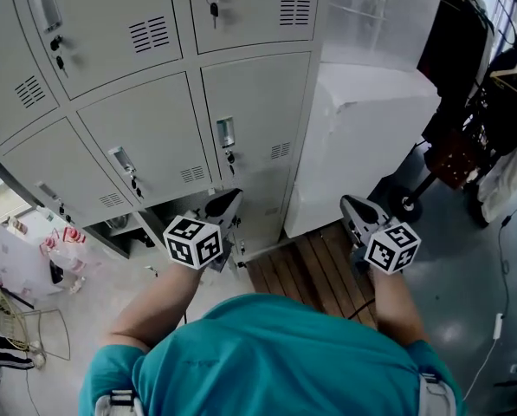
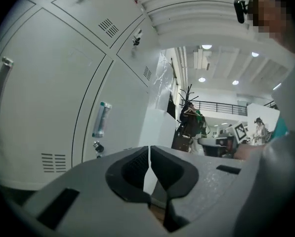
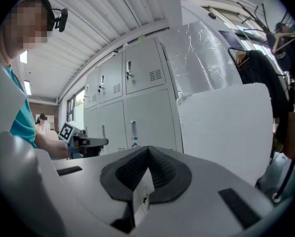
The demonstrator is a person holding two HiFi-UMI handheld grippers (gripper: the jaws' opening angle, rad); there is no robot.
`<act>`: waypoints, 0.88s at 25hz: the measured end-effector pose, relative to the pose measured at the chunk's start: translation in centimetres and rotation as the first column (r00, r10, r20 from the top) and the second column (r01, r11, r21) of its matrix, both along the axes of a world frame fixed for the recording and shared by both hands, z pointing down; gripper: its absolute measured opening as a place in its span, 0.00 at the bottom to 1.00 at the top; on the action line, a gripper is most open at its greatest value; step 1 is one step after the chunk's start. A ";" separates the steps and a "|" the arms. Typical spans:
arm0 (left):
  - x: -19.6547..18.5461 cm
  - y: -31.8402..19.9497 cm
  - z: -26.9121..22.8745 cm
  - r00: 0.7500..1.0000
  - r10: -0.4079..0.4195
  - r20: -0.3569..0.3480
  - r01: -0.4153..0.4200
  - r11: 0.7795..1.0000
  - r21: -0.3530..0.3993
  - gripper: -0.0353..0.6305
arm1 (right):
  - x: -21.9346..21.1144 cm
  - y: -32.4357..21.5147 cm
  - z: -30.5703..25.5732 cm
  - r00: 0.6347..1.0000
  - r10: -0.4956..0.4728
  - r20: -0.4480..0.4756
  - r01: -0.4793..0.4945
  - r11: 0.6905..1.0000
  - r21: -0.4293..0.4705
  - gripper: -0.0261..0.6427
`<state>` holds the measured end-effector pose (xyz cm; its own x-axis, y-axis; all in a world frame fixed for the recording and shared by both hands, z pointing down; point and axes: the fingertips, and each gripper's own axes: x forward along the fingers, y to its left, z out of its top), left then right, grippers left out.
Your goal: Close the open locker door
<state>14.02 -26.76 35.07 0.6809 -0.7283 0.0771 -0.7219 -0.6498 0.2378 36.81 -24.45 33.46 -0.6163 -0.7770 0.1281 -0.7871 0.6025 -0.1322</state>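
As far as I can judge, the closing is either finished or very nearly so. The locker door [image 1: 258,111] nearest my left gripper [image 1: 230,202] lies flush with its neighbours, handle and key facing out, and so does every other door I can see on the lockers [image 1: 111,24]. Low down, just left of that gripper, a dark gap [image 1: 128,225] shows under the bottom row. I cannot tell whether it is an open compartment or only the space beneath the cabinet.

My left gripper sits low in front of the bottom row. Its fingers are almost together, with only a hairline slit between them, and hold nothing. My right gripper [image 1: 353,208] hangs well apart by the white panel [image 1: 362,146], fingers closed and empty. If that gap is a locker, its door is what remains.
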 end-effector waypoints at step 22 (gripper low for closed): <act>-8.3 9.6 6.7 0.972 -0.208 0.110 0.216 0.974 -0.069 0.06 | -10.6 2.8 3.9 0.962 -0.272 0.018 0.272 0.961 -0.055 0.04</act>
